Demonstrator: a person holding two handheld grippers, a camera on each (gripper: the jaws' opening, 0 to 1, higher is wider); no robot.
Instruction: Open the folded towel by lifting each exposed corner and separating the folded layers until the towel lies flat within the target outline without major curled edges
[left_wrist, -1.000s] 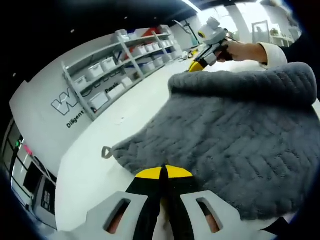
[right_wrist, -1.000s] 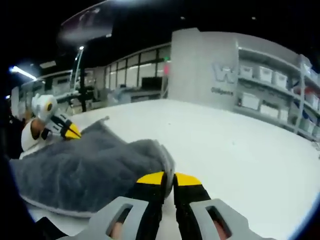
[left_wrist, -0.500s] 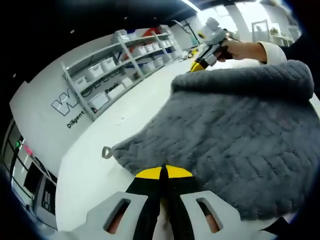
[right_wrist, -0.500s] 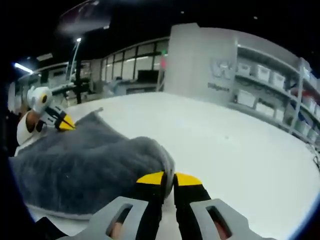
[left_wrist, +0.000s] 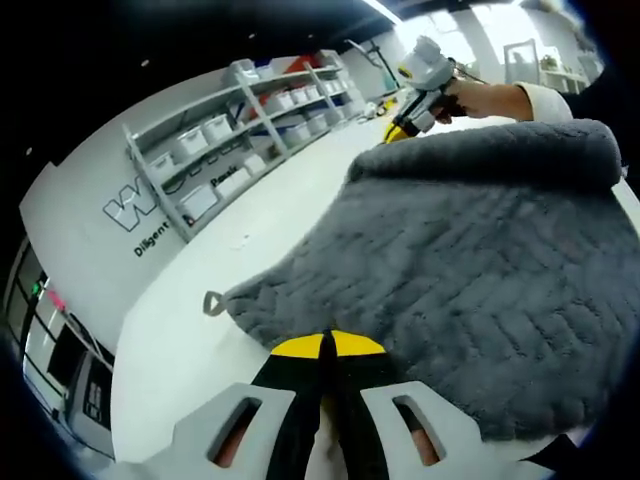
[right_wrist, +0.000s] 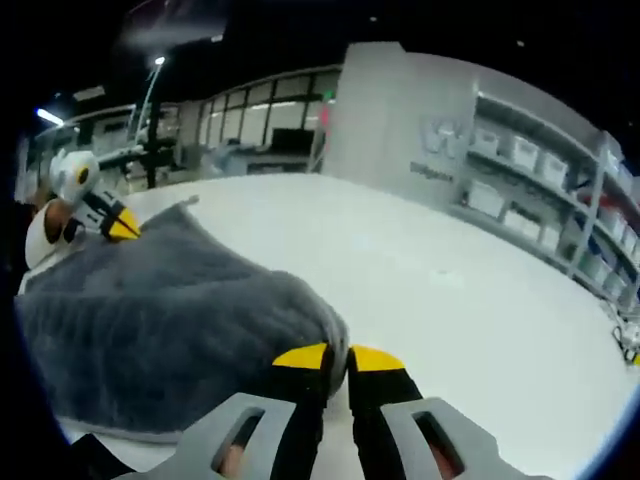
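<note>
The towel (left_wrist: 470, 270) runs out of the left gripper view at the right edge, hiding its far side. Towel pile covers the left gripper (left_wrist: 327, 345) fingertips. Wall lettering (left_wrist: 150, 215) is partly cut off by the shelving (left_wrist: 240, 130). Bin contents are too small to tell.

We worked in what looked like a large indoor lab or test hall. A broad white table (left_wrist: 190, 330) stood in open floor space. Behind it we noted a grey partition wall (left_wrist: 90, 215) bearing a large logo and a line of lettering, only partly legible. Metal shelving (left_wrist: 225, 150) along that wall held rows of white storage bins (left_wrist: 215, 128). Glazed windows (right_wrist: 255, 125) lined the far side, under a dark ceiling with strip lights (right_wrist: 50, 117).
</note>
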